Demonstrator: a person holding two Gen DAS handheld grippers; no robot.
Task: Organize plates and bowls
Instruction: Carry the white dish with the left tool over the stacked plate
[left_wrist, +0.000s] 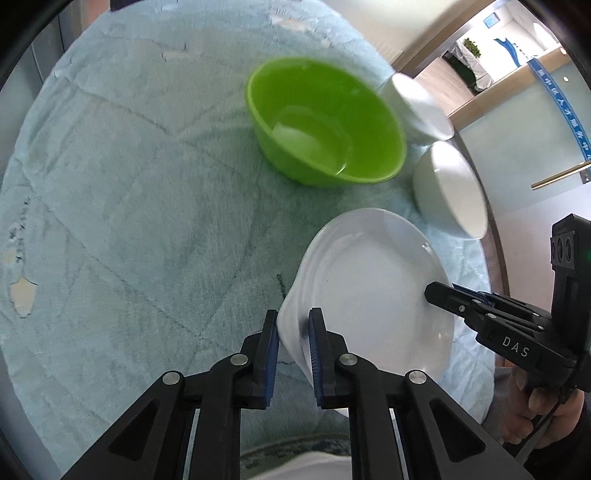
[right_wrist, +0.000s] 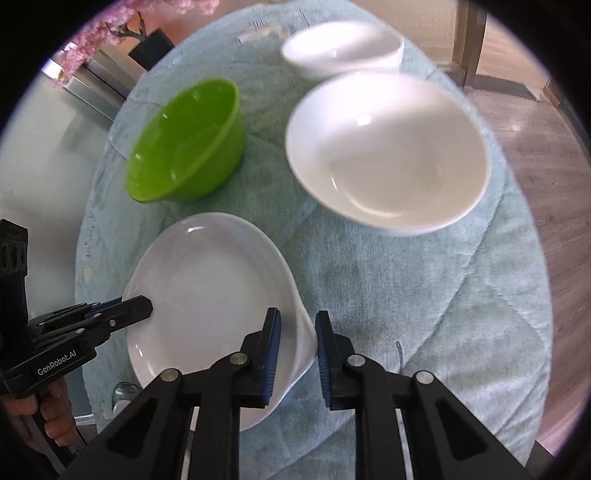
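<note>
Gripping the white plate (left_wrist: 369, 295) by opposite rims — my left gripper (left_wrist: 293, 354) and right gripper (right_wrist: 297, 354) both clamped on it — over a round counter (left_wrist: 110, 184) under quilted blue cloth; wood floor (right_wrist: 535, 155) beyond.

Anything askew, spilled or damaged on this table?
Nothing is spilled. The white plate sits tilted, pinched at opposite rims by the left gripper and right gripper. The blue tablecloth has worn, peeled patches near its edge, one showing a tan spot.
</note>
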